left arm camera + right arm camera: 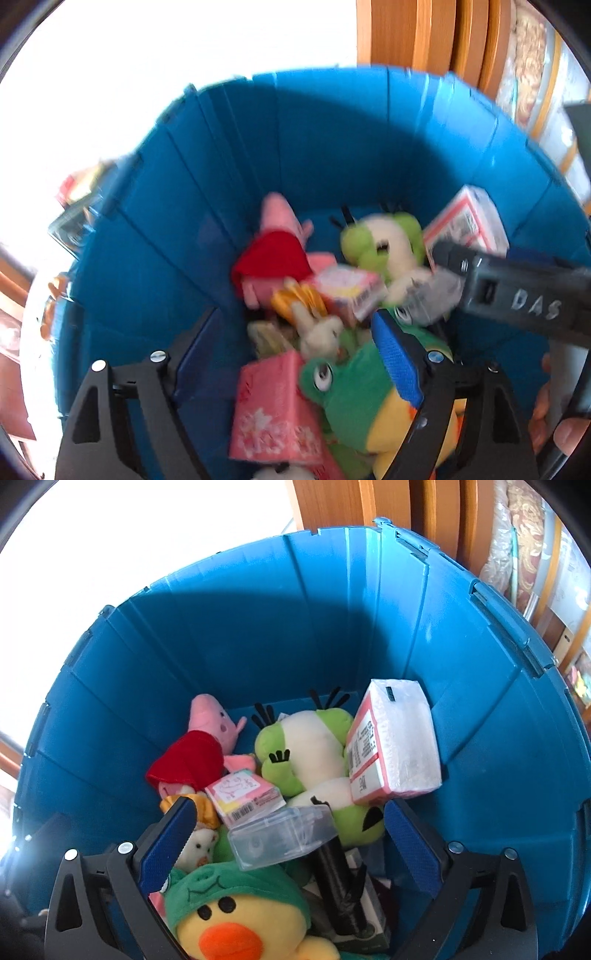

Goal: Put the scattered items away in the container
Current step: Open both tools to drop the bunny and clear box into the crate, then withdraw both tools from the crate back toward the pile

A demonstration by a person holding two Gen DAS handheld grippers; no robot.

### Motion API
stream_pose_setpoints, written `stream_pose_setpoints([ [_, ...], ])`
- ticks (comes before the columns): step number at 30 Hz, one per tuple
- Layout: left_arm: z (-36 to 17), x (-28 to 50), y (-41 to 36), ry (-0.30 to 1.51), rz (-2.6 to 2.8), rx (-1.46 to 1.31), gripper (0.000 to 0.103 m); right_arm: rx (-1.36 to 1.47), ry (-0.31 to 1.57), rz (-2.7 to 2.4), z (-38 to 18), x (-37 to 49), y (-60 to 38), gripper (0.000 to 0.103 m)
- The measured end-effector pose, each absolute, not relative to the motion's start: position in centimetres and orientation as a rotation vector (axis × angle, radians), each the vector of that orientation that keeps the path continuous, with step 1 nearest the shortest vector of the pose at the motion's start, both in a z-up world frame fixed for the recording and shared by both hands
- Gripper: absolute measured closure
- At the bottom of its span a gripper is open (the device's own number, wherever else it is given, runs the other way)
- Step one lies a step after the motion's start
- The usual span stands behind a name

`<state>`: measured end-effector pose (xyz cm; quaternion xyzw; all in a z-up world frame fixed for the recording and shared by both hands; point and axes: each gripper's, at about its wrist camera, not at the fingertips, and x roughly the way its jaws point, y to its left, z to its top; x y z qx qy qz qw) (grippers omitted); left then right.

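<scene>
Bright, washed-out light (129, 535) fills the upper left. Wooden panels (369, 502) stand behind, with a patterned bundle in plastic (521, 539) at far right.

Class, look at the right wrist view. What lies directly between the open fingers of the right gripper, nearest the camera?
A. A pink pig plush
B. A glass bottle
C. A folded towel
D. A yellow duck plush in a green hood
D: the duck plush fills the gap between the right gripper fingers, inside the blue bin.

Domestic room — wooden furniture (369, 509) and bagged patterned bedding (524, 546) stand behind a blue bin (258, 627) of plush toys (314, 746).
</scene>
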<state>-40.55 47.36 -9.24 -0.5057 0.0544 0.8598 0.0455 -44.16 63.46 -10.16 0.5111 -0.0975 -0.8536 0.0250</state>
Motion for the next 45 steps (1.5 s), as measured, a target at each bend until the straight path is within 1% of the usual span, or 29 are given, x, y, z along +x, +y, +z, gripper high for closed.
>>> stream_pose_setpoints([
  [9,-8.6,-40.3,47.2,0.156,2.648,-1.533,0.020,1.580,-0.316,-2.628,-9.7,-44.1,63.4,0.000],
  [13,-6.6,-39.0,46.9,0.138,2.694,-1.465,0.020,1.436,-0.319,-2.717,-6.6,-42.4,63.7,0.000],
  [18,-4.0,-35.4,46.9,0.182,2.660,-1.439,0.020,1.360,-0.347,-2.741,-3.5,-39.7,64.7,0.000],
  [22,-2.3,-31.4,46.4,0.154,2.616,-1.389,0.020,1.291,-0.281,-2.750,-1.2,-36.0,65.1,0.000],
  [25,-1.2,-28.2,46.1,0.167,2.633,-1.313,0.020,1.231,-0.232,-2.761,0.1,-32.6,65.2,0.000],
  [27,-0.8,-26.2,46.0,0.176,2.646,-1.262,0.020,1.185,-0.227,-2.766,0.6,-30.1,65.0,0.000],
  [30,-0.3,-24.1,45.2,0.143,2.656,-1.211,0.020,1.128,-0.228,-2.770,0.9,-26.9,64.4,0.000],
  [33,0.0,-22.2,43.8,0.124,2.667,-1.168,0.020,1.090,-0.218,-2.807,1.0,-24.4,63.7,0.000],
  [38,0.6,-19.5,40.2,0.089,2.665,-1.105,0.020,1.017,-0.281,-2.850,1.4,-20.6,61.6,0.000],
  [42,1.7,-17.3,35.6,0.091,2.683,-1.030,0.020,0.979,-0.300,-2.872,1.8,-18.2,58.1,0.000],
  [45,2.2,-15.7,30.8,0.076,2.691,-0.996,0.020,0.946,-0.302,-2.881,2.0,-16.7,54.2,0.000],
])
